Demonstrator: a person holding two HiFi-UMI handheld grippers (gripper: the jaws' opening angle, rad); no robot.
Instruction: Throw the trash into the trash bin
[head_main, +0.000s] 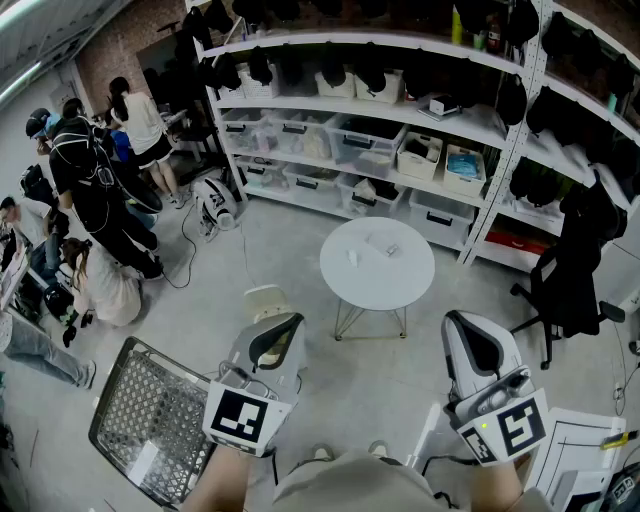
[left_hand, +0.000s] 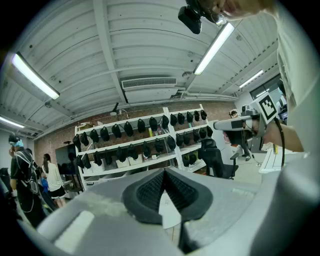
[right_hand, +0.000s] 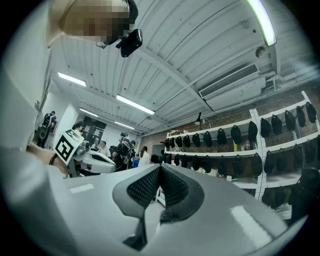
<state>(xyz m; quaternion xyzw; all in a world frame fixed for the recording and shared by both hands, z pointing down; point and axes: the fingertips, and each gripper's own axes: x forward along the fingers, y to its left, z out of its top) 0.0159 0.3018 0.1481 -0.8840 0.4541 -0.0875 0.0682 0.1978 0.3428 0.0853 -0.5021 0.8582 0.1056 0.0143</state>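
Trash (head_main: 385, 246) on table (head_main: 346, 282), beyond both jaws

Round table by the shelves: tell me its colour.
The round table is white; the head view shows it best.

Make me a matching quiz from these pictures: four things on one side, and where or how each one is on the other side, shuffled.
1. table
2. chair
3. mesh basket
4. left gripper

A. shut, nothing held
B. lower left of the head view
C. centre of the head view, round and white
D. far right of the head view, black

Pairs: 1-C, 2-D, 3-B, 4-A
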